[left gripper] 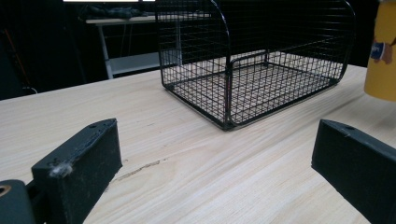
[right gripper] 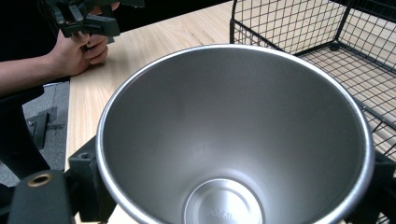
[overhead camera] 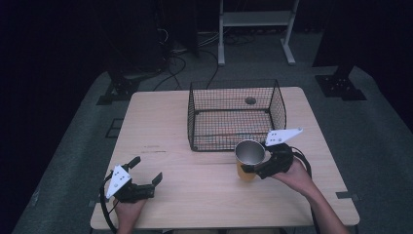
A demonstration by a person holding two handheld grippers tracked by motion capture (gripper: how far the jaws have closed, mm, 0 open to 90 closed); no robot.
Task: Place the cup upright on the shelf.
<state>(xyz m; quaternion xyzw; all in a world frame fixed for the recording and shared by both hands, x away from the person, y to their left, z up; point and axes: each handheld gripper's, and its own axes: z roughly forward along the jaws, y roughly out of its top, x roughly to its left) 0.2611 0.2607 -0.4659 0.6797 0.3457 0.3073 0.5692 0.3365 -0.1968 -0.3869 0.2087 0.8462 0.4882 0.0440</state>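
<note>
A yellow cup with a bare steel inside stands upright just in front of the black wire basket, toward its right end. My right gripper is shut on the cup, one jaw on each side of its wall. Whether the cup's base touches the table I cannot tell. My left gripper rests near the table's front left corner, open, with bare wood between its jaws. From there the cup shows at the far right.
The wire basket has nothing in it and sits at the middle back of the wooden table. A white frame and cables lie on the floor beyond. The other hand with its gripper shows far off.
</note>
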